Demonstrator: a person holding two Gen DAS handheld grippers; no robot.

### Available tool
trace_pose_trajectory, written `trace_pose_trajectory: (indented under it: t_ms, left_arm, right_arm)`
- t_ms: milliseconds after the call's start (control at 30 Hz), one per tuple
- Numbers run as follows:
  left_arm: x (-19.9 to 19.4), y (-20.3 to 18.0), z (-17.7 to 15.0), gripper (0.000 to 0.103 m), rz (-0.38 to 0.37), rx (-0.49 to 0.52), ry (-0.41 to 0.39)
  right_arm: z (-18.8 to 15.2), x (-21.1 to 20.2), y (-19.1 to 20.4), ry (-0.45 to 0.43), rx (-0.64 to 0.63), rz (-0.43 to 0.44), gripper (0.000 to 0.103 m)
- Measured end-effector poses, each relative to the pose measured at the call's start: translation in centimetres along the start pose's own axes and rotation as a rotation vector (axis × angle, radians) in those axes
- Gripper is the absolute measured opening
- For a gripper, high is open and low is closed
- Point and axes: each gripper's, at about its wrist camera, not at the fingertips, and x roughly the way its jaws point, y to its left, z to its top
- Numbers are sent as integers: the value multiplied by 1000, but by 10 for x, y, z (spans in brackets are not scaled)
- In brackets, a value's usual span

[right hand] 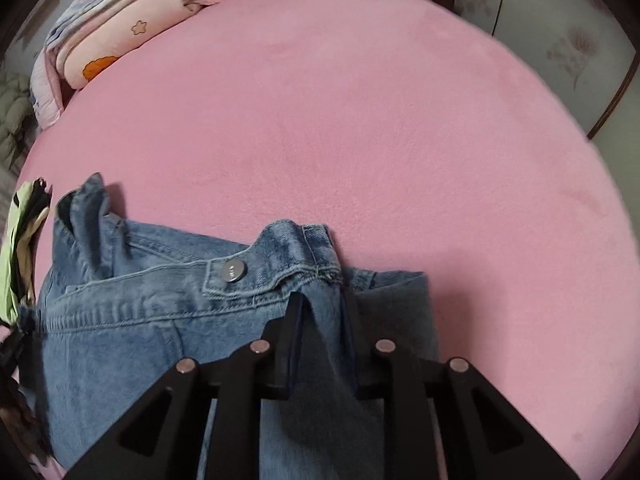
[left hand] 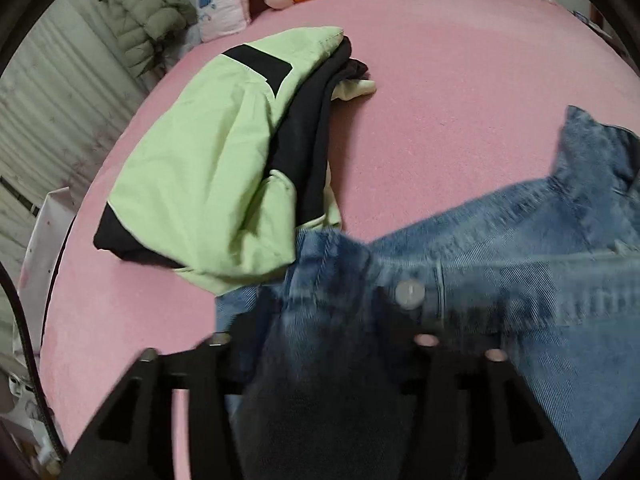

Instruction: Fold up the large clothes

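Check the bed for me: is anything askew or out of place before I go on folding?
The jeans lie bunched, not flat: the waistband humps up by the right gripper, which pinches a fold of denim. Their far end overlaps the green and black jacket, a loosely folded pile on the pink sheet.

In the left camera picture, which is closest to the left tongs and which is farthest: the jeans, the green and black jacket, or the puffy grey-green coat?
1. Jeans: right at the left tongs, denim bunched between them.
2. Green and black jacket: folded on the pink bed, just beyond the jeans, up and to the left.
3. Puffy grey-green coat: farthest, off the bed's far left corner.
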Motion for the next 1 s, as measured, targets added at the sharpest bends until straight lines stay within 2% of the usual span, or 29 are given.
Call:
trace_pose_trajectory:
  t_ms: [67, 100, 133, 167, 267, 367, 500, 567, 633, 700, 767, 800, 833, 867, 933, 967, 1000]
  left_arm:
    - [-26, 7, -8, 62, -21, -11, -34]
    - [-43, 11, -14, 66, -44, -20, -61]
    - [-57, 13, -19, 77, -59, -24, -80]
    - [-76, 16, -27, 84, -77, -38, -109]
    - [-116, 13, -56, 88, -155, -94, -164]
    - [-130, -8, -87, 88, -206, -105, -140]
    - [-112, -29, -122, 88, -205, -178, -40]
    - [-98, -33, -134, 88, -197, -195, 0]
    - [-82, -34, -143, 89, -178, -184, 29]
    - [-78, -29, -146, 89, -175, -156, -5]
    - [-75, -16, -144, 89, -153, -131, -28]
    - [-72, -7, -143, 89, -145, -140, -33]
    - [-68, 6, -142, 89, -130, -160, -36]
    - [-63, 20, -143, 89, -110, -178, -37]
    - [-52, 43, -145, 89, -67, -200, -34]
    - [-46, 54, -149, 90, -53, -208, -36]
    - [-40, 64, -153, 90, -72, -215, -41]
  right_arm:
    - [-6, -26, 6, -48, -34, -7, 18]
    - [-13, -46, 12, -82, -47, 16, 18]
    - [-17, -56, 14, -96, -49, 37, 20]
    - [-26, -71, 21, -113, -52, 79, 26]
    - [-59, -102, 56, -131, -89, 223, 33]
    - [-96, -107, 111, -63, -193, 323, 33]
    - [-135, -87, 173, -16, -341, 293, 33]
    - [-145, -75, 178, -3, -365, 277, 33]
    - [-154, -61, 171, 18, -368, 229, 32]
    - [-154, -49, 154, 18, -347, 190, 29]
    - [-148, -47, 128, -16, -345, 86, 29]
    - [-146, -50, 107, -40, -329, 22, 29]
    - [-144, -52, 89, -55, -305, -20, 29]
    - [-141, -52, 58, -69, -269, -58, 24]
    - [-138, -51, 19, -78, -220, -126, 25]
    - [-135, -52, -2, -80, -195, -167, 16]
    - [-134, -52, -23, -77, -163, -205, 16]
